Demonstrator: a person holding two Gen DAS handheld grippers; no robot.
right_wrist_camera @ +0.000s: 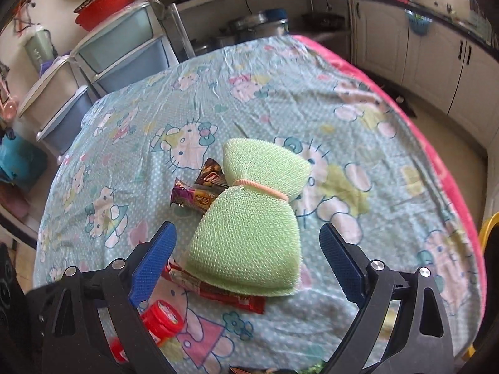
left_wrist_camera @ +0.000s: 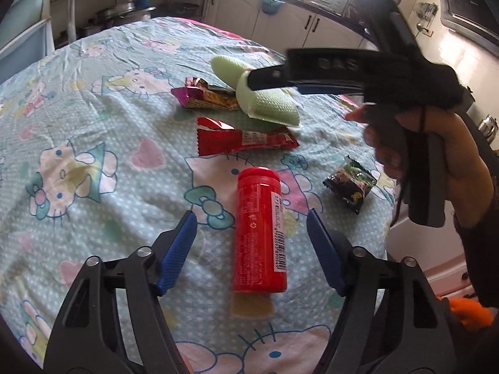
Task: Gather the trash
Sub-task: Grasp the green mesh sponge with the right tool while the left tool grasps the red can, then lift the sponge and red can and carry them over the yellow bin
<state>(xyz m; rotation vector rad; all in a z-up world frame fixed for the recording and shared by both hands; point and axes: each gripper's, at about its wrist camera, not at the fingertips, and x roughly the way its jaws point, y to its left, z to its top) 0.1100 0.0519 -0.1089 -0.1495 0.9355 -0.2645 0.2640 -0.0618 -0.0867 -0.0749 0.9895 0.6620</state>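
Lying flat on the cartoon-print cloth (left_wrist_camera: 93, 99) that covers the bench, the red can (left_wrist_camera: 260, 233) is the landmark. The left claw (left_wrist_camera: 252, 251) straddles it, blue pads (left_wrist_camera: 177, 251) on either side with cloth showing between each pad and the can, so the claw is released, gripping nothing. Beyond the can's cap lies a red wrapper (left_wrist_camera: 243, 140); further off sits a purple wrapper (left_wrist_camera: 205, 95), with a green mesh pouch (left_wrist_camera: 274, 106) just beside it. To the right of the can, apart from it, rests a small dark packet (left_wrist_camera: 351, 185) close to the bench's right edge, where the cloth drops away. Left of the can the cloth is bare and wide.

From the right wrist view, the right claw (right_wrist_camera: 248, 261) hangs over the pouch (right_wrist_camera: 246, 246), its pads spread wider than the pouch and off its sides: released, holding nothing. The pouch, cinched by a pink band (right_wrist_camera: 262, 188), overlaps the red wrapper (right_wrist_camera: 218, 293) and the purple wrapper (right_wrist_camera: 193, 198). The can (right_wrist_camera: 160, 316) shows behind the left finger. Far side of the pouch, the cloth runs open to its pink hem (right_wrist_camera: 421, 118).
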